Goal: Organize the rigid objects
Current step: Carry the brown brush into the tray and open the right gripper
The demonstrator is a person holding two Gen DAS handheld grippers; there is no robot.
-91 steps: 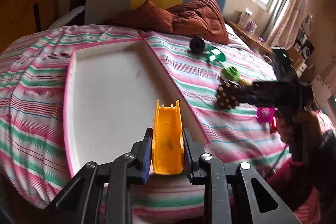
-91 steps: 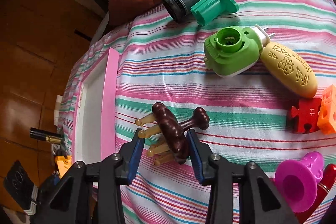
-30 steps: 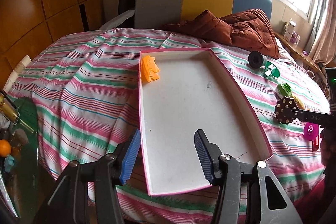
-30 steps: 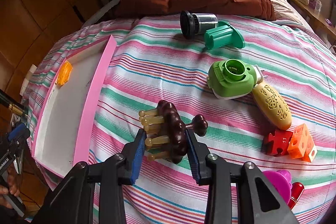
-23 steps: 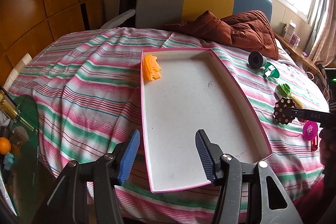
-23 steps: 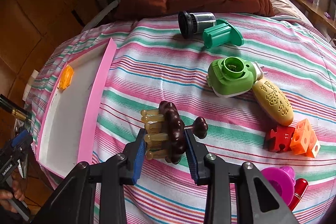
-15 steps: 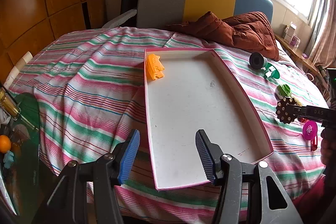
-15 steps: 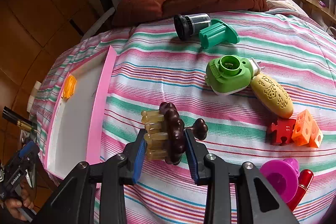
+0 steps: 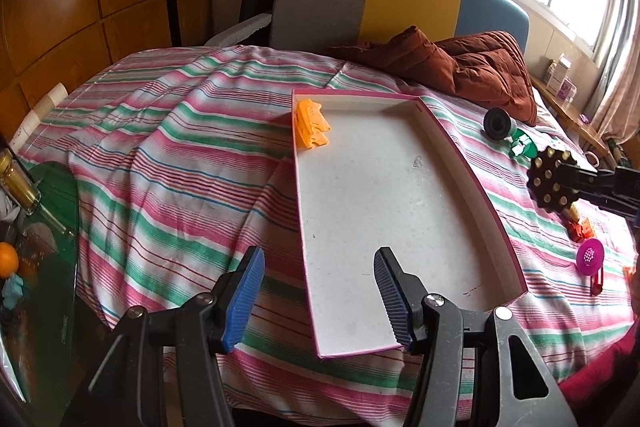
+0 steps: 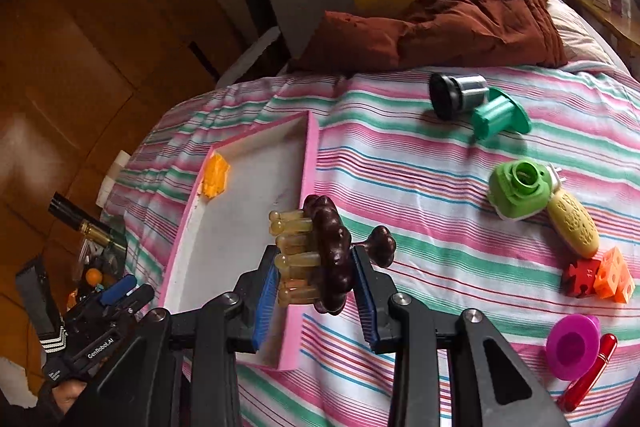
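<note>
I am gripping the brown massager in my right tongs, the blue ribbed pads pressing on either side of its glossy, lumpy dark-brown body. Rounded translucent amber pegs are sticking out of it to the left in a cluster, and a knobbly brown handle is poking out to the right. It is hanging in the air above the near right rim of the tray, clear of the bedspread. In the left wrist view it is showing as a dark disc studded with pale dots.

The tray is a shallow rectangle with pink walls and a matte white, faintly speckled floor. A ridged orange plastic piece is lying in its far left corner. My left tongs are hovering over the near end of the tray, their jaws opening with nothing between them.

The bedspread is soft cloth striped pink, green and white. On it, right of the tray, are lying a black-and-clear cylinder touching a green flanged spool, a lime-green round gadget against a patterned cream oval, red and orange blocks, and a magenta funnel shape beside a red stick.

Compared with a second ago, the massager is sitting higher and nearer the tray rim, and my left tongs are standing slightly wider.
</note>
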